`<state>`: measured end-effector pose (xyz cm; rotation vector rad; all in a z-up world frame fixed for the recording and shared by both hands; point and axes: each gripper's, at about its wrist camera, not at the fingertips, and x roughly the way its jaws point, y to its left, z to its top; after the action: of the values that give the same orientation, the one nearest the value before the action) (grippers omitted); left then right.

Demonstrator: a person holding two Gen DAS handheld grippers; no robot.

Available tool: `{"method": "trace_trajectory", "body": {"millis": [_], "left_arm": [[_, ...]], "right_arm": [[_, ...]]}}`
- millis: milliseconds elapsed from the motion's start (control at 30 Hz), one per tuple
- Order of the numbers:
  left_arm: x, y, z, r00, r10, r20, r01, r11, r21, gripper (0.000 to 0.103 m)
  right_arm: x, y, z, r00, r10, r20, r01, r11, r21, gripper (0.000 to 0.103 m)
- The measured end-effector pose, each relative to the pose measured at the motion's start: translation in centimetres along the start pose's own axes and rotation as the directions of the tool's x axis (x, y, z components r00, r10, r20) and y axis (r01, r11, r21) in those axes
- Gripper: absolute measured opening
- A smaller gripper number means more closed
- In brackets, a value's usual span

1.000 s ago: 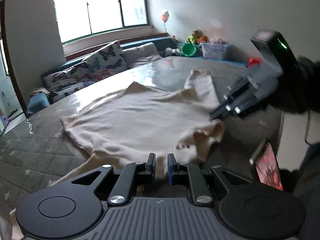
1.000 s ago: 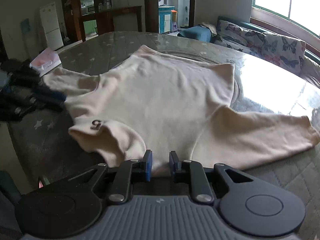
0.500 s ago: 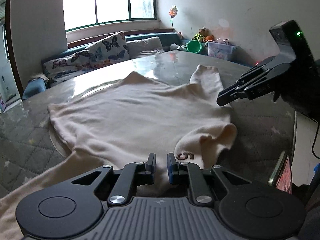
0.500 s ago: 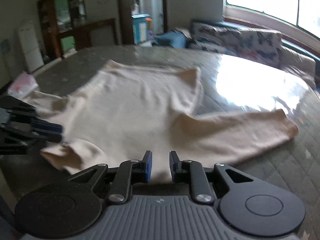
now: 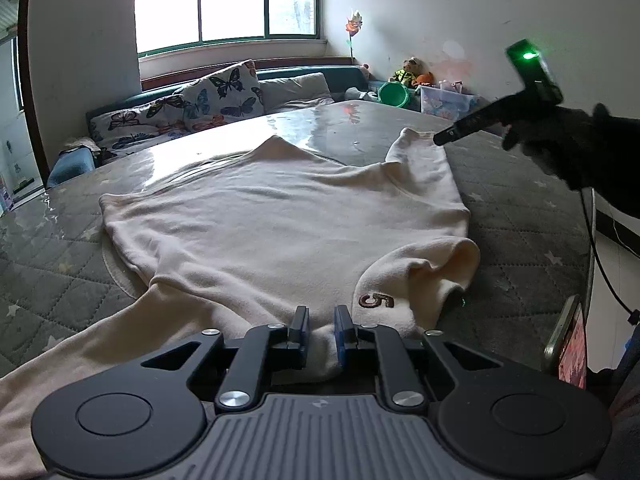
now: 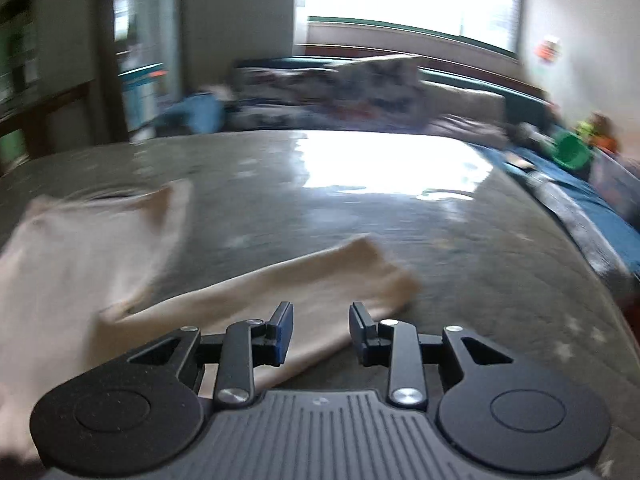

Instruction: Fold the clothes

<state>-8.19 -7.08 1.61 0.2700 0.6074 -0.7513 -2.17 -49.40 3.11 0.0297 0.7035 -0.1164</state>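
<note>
Right wrist view motion-blurred; sweater (image 6: 72, 264) smeared, cut off left. Left sleeve (image 5: 60, 368) runs off the frame's edge.

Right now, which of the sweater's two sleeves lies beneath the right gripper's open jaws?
The far sleeve, its cuff pointing towards the green tub; the other sleeve trails past the left gripper.

Sweater (image 5: 280, 216) flat on mattress (image 5: 520, 216); sofa (image 5: 224, 96) behind; phone (image 5: 568, 340) right.
</note>
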Motion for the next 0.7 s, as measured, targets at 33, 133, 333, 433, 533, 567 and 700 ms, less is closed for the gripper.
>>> {"method": "trace_trajectory", "body": {"millis": [33, 133, 333, 433, 533, 567, 700], "left_arm": [[0.0, 0.0, 0.0, 1.0, 0.0, 0.0, 0.0, 1.0, -0.001, 0.015], [0.0, 0.1, -0.1, 1.0, 0.002, 0.0, -0.002, 1.0, -0.005, 0.015], [0.0, 0.1, -0.1, 1.0, 0.003, -0.001, -0.003, 1.0, -0.011, 0.015], [0.0, 0.2, -0.1, 1.0, 0.001, -0.001, -0.001, 1.0, -0.008, 0.015], [0.0, 0.3, -0.2, 1.0, -0.001, 0.0, 0.001, 1.0, -0.008, 0.015], [0.0, 0.3, -0.2, 1.0, -0.001, 0.001, 0.001, 1.0, -0.008, 0.015], [0.0, 0.4, -0.3, 1.0, -0.004, 0.006, 0.004, 1.0, -0.015, 0.016]], "right_arm": [[0.8, -0.9, 0.4, 1.0, -0.016, -0.006, 0.016, 0.999, 0.039, 0.031], [2.7, -2.6, 1.0, 0.998, -0.061, -0.025, 0.063, 0.992, 0.11, 0.033], [4.4, -3.2, 0.3, 0.995, -0.088, -0.035, 0.092, 0.987, 0.134, 0.028], [4.2, -3.4, 0.1, 0.992, -0.121, -0.026, 0.124, 0.983, 0.135, 0.008], [3.6, -3.6, 0.1, 0.979, -0.202, -0.023, 0.203, 0.971, 0.125, 0.007], [3.5, -3.7, -0.1, 0.976, -0.217, -0.026, 0.218, 0.968, 0.123, 0.007], [3.4, -3.9, -0.6, 0.97, -0.238, -0.045, 0.241, 0.966, 0.092, 0.009]]}}
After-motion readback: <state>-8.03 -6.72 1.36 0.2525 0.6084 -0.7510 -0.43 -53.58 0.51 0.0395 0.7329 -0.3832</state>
